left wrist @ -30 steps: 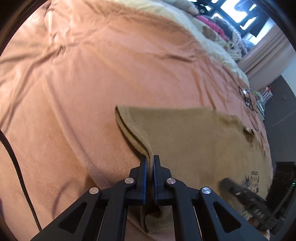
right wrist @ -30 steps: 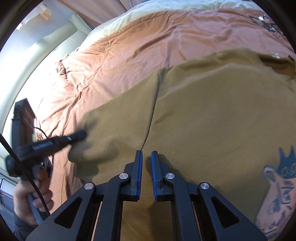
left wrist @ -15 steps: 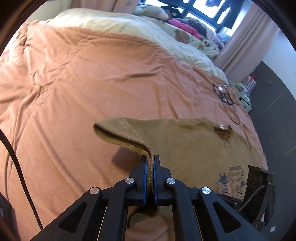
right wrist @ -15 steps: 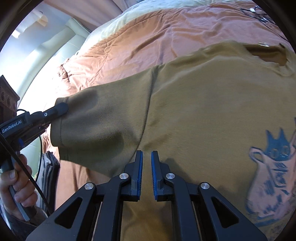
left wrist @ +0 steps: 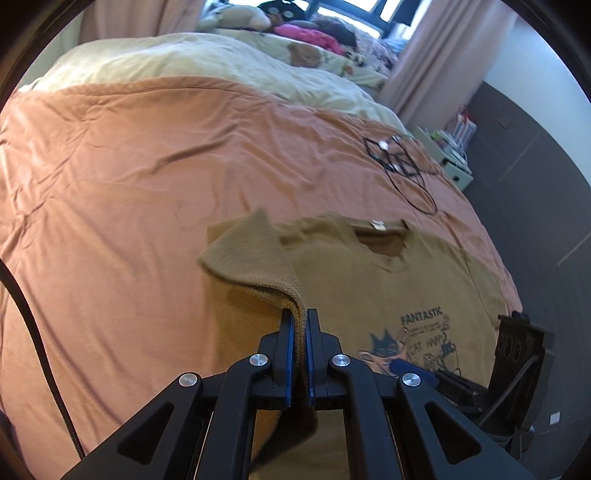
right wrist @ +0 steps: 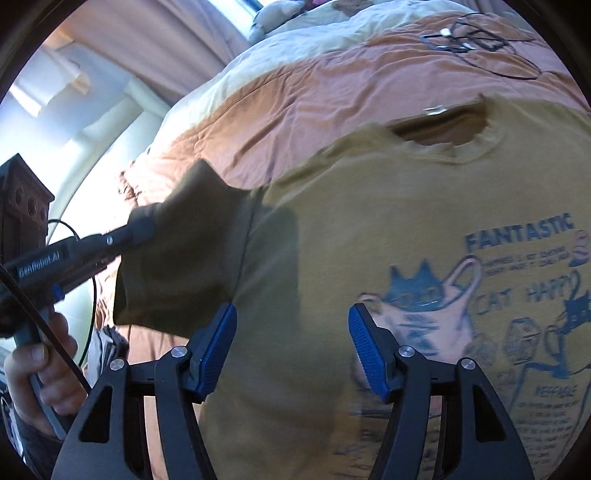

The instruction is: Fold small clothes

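Left gripper (left wrist: pixel 300 321) clamps the t-shirt (left wrist: pixel 388 288) sleeve (left wrist: pixel 251 262); right gripper (right wrist: pixel 291 345), opening empty beside it, may let the fold bunch.

Ahead of your grippers spreads a rumpled orange duvet (left wrist: pixel 129 192). Beyond it you see a cream blanket (left wrist: pixel 207 62), with plush toys (left wrist: pixel 240 16) farther back. A tangled black cable (left wrist: pixel 400 166) lies ahead, right, near pink curtains (left wrist: pixel 436 62).

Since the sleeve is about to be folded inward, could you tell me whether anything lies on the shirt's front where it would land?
Nothing visible does. The left hand-held gripper holds the sleeve raised, and the T-shirt front is bare fabric. The right hand-held gripper, jaws opening, hovers over it, gripping nothing.
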The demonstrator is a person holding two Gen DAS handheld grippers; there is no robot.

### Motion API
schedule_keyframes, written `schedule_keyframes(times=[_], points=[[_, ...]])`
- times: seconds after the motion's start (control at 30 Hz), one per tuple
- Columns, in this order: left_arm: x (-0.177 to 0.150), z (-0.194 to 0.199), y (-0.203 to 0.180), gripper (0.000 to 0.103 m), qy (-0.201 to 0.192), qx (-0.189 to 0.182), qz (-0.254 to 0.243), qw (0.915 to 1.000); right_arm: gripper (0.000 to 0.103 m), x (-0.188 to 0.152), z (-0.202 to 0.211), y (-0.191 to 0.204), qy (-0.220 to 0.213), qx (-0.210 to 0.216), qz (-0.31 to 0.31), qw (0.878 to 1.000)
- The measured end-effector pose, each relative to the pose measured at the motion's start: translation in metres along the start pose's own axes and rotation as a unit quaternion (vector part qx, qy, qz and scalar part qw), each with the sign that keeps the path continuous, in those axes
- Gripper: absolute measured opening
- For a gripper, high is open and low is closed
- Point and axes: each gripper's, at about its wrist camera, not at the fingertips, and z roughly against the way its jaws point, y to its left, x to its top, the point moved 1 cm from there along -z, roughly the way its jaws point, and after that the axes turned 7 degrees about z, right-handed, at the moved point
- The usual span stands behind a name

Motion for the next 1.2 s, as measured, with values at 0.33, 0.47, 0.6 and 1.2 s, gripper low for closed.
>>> schedule_keyframes(times=[0.33,0.47,0.6,1.2], points=[[-0.006,-0.025,-0.028,0.031,0.028,-0.054,0.003,0.9981,0.061,0.005,-0.01,-0.015,-0.002,0.026,-0.033,0.999],[-0.005,-0.021,-0.011,0.044,0.009,-0.016,0.011,0.9998,0.061,0.006,-0.035,-0.004,0.013,0.037,-0.03,0.999],[-0.01,-0.033,0.014,0.044,0.018,0.023,0.02,0.9994,0.061,0.013,-0.059,-0.003,0.025,0.033,-0.031,0.999],[-0.029,-0.084,0.069,0.044,0.053,0.053,0.026,0.9968,0.001,0.051,-0.103,-0.043,0.003,0.012,-0.09,0.996]])
